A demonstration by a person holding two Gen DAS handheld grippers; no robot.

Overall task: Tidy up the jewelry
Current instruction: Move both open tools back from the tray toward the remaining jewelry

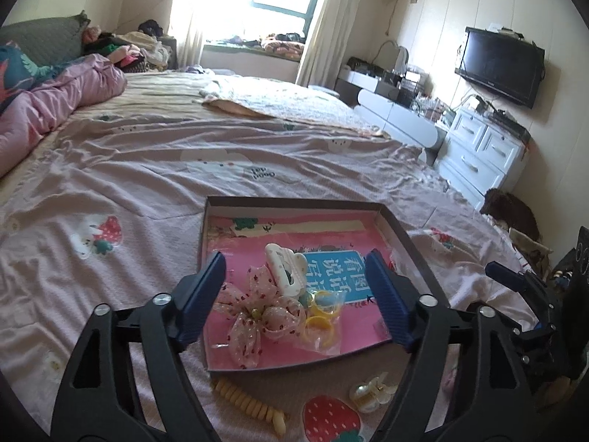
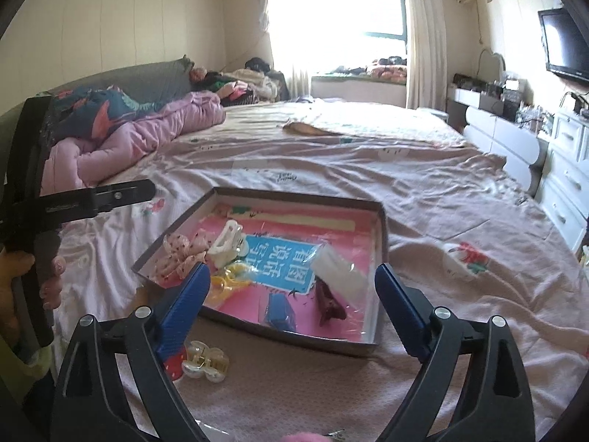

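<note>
Right now both grippers hang above the bed (image 1: 147, 154), tilted down toward a shallow dark-rimmed tray (image 1: 401, 226) with a pink printed liner. The left gripper (image 1: 296, 294) has its blue jaws spread wide with nothing pinched between them. Just beyond and below its fingertips, inside the tray, lie a sheer pink spotted bow (image 1: 254, 316), a white claw clip (image 1: 285, 269) and a small clear bag of yellow rings (image 1: 320, 316), all bunched together and touching. Nearer than the tray's front wall, under this gripper, a cream spiral hair tie (image 1: 250, 405) lies on the sheet, and a pearly claw clip (image 1: 371, 397) sits off toward its right finger.

The right gripper (image 2: 292, 305) is likewise open wide and empty. Ahead of it and between its fingers, in the tray (image 2: 383, 228), are a small blue box (image 2: 281, 311), a dark red piece (image 2: 329, 304) I can't identify, and a clear packet with something white inside (image 2: 338, 267). The bow (image 2: 180, 254), white clip (image 2: 228, 245) and yellow rings (image 2: 228, 280) sit beyond its left finger. The pearly clip (image 2: 204, 362) rests on the sheet outside the tray, close under that same finger. Far off to the left, a hand (image 2: 22, 287) grips the handle of the other tool.
</note>
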